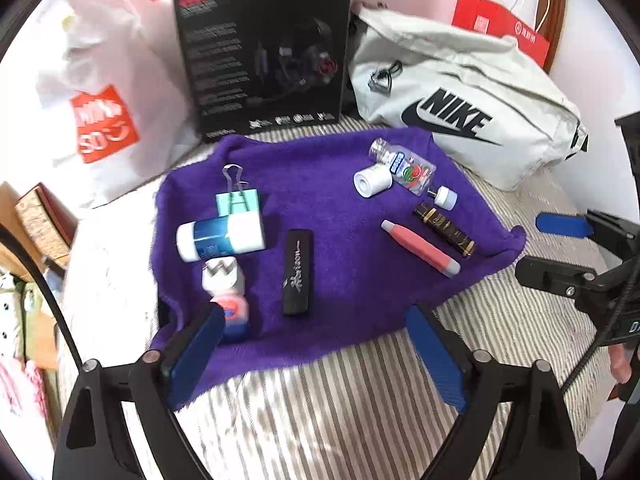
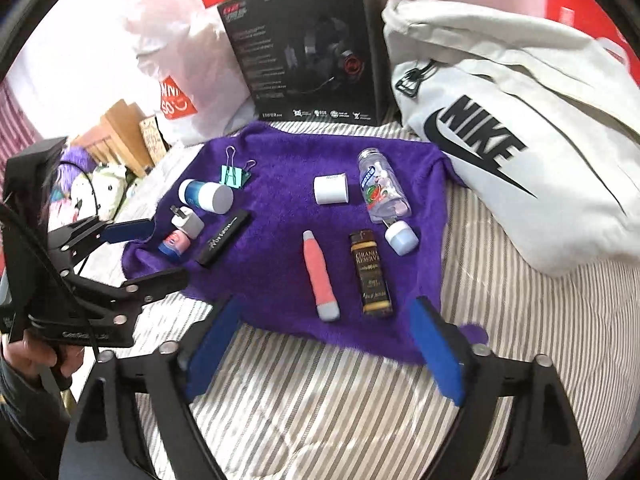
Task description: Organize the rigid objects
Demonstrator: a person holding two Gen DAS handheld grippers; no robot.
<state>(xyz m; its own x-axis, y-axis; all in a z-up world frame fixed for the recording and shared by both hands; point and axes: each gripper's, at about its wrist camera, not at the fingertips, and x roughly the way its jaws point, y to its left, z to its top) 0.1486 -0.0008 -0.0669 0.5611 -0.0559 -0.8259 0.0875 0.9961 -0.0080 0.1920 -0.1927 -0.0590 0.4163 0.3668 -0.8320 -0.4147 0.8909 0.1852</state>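
Left gripper (image 1: 316, 354) nearest lens, jaws spread, empty, over purple towel (image 1: 344, 216) edge; right gripper (image 2: 324, 344) likewise released. Small items lie scattered on towel: pink tube (image 2: 320, 276) beside brown bottle (image 2: 370, 276), probably awaiting grouping.

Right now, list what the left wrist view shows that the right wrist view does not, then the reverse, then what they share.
Only the left wrist view shows the right gripper, open, at its right edge, and the red paper bag with cord handles behind the Nike bag.

Only the right wrist view shows the left gripper, open, at its left edge, and the stuffed toys beyond the bed.

Both show the purple towel, the pink pen, the black headset box and the binder clip.
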